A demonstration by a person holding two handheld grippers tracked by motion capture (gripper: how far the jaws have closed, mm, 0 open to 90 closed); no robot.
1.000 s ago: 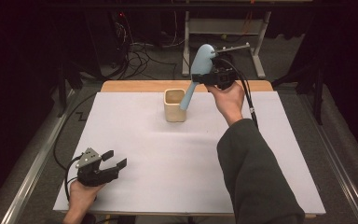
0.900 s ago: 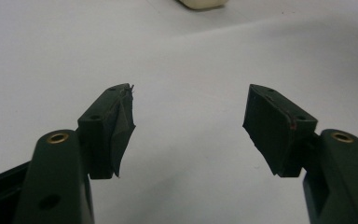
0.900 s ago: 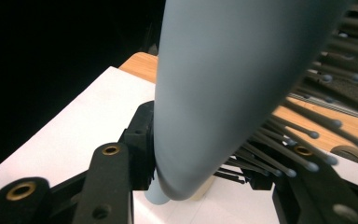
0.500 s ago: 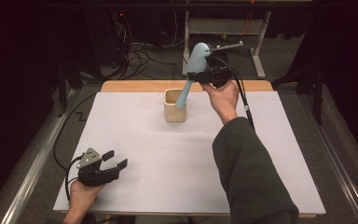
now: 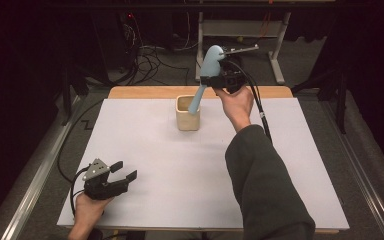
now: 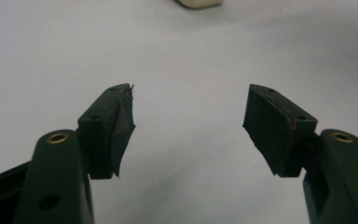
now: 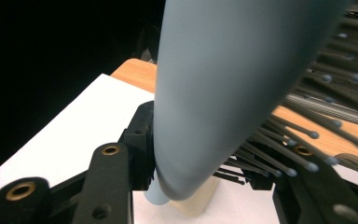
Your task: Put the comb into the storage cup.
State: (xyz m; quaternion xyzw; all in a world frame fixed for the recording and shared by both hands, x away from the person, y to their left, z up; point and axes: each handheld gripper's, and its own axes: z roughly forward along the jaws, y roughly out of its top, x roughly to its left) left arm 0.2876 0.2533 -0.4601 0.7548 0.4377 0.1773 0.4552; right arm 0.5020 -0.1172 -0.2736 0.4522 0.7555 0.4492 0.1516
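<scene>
On the tabletop (image 5: 290, 165) the cup (image 5: 188, 114) stands far, near the middle. The brush (image 5: 207, 75) slants above it, handle end down at the cup's right rim, held in the right tongs (image 5: 219, 79) just right of the cup. The left tongs (image 5: 121, 171) sit near left, well apart.

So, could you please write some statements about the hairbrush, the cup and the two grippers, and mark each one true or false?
1. The right gripper is shut on the blue hairbrush. True.
2. The hairbrush lies flat on the table. False: it is held in the air, handle end at the beige cup.
3. The left gripper holds the cup. False: its jaws are open and empty, near the front of the white table.
4. The cup stands upright. True.
</scene>
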